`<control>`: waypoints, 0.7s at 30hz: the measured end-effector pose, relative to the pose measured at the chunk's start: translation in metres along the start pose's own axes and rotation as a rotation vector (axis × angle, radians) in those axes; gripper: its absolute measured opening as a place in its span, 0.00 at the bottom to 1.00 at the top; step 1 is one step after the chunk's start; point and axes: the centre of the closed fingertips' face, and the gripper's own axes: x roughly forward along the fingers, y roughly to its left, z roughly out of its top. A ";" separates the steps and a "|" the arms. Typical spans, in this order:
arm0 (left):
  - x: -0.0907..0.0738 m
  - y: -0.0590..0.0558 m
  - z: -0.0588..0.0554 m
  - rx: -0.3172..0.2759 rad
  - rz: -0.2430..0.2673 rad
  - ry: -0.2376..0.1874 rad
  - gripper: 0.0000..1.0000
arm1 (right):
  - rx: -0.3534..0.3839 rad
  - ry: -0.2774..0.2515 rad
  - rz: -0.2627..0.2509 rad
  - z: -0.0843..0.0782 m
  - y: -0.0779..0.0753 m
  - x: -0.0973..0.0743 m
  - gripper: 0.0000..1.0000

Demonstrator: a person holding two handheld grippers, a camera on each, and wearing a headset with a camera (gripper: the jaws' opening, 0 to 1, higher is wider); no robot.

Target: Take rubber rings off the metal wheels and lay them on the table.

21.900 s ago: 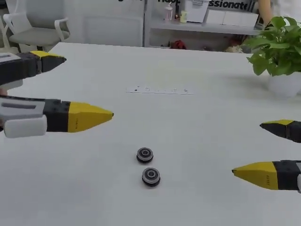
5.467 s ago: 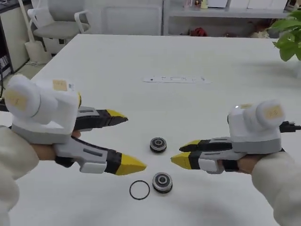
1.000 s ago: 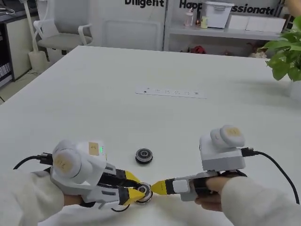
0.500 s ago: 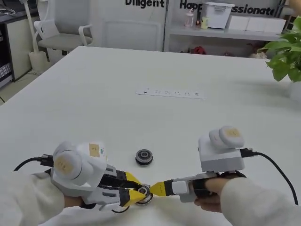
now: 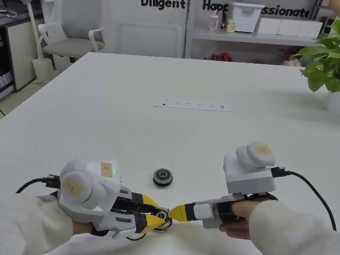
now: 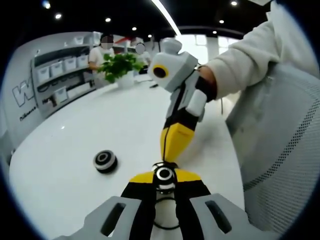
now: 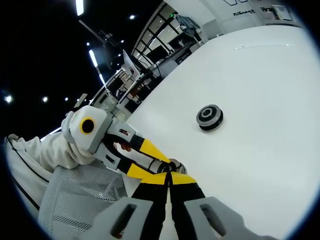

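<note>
My left gripper is low over the near table edge, shut on a small metal wheel that sits between its yellow tips. My right gripper comes in from the right. Its jaws are shut, and their tips pinch at the wheel's rim, where the black rubber ring lies. A second wheel with its ring on lies flat a little farther back. A loose black rubber ring lies on the table under the left gripper.
The white table stretches away with a flat white power strip at its middle. A potted plant stands at the far right. An office chair and shelves are beyond the table. Cables trail from both grippers.
Hardly anything differs. Both grippers stay at the near wheel, and the right tips have crept a touch closer against it.
</note>
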 end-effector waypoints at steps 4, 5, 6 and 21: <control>0.000 0.000 0.000 0.001 0.000 0.000 0.14 | -0.003 0.000 0.003 0.000 0.001 0.000 0.00; 0.000 0.000 0.000 0.001 0.000 0.000 0.14 | -0.005 -0.001 0.004 0.000 0.001 0.000 0.00; 0.000 0.000 0.000 0.001 0.000 0.000 0.14 | -0.005 -0.001 0.005 0.001 0.001 0.001 0.00; 0.000 0.000 0.000 0.000 0.001 -0.001 0.14 | -0.020 -0.001 0.010 0.001 0.003 0.001 0.00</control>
